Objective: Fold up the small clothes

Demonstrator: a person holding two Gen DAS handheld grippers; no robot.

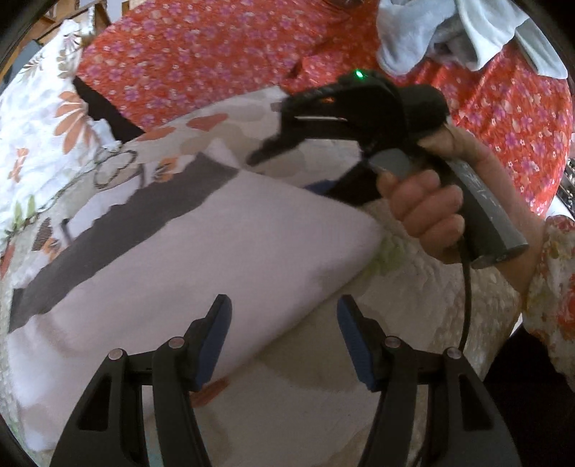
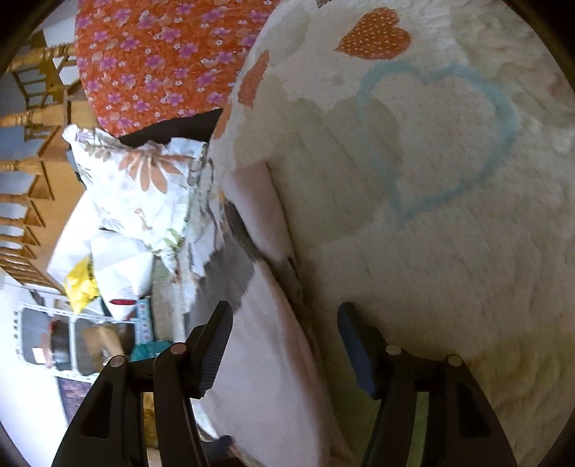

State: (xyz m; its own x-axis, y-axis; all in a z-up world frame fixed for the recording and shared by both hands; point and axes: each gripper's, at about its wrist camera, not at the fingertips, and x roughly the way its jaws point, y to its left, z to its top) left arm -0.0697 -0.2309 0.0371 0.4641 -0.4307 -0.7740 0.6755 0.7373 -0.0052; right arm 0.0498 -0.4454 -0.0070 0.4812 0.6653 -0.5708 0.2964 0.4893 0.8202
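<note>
While the pale pink garment (image 1: pixel 201 258) with its dark grey band lay folded on the heart-patterned quilt (image 1: pixel 413 323) across the middle and left of the left wrist view, the left gripper (image 1: pixel 284 337) stood over its lower right edge, jaws about half open with nothing between them. In the upper right of that view, a hand (image 1: pixel 427 212) held the right gripper (image 2: pixel 284 345). In the right wrist view its jaws stood apart, the garment's edge running up between them, unpinched. A light blue cloth (image 1: pixel 463 32) lay bunched at the top right.
</note>
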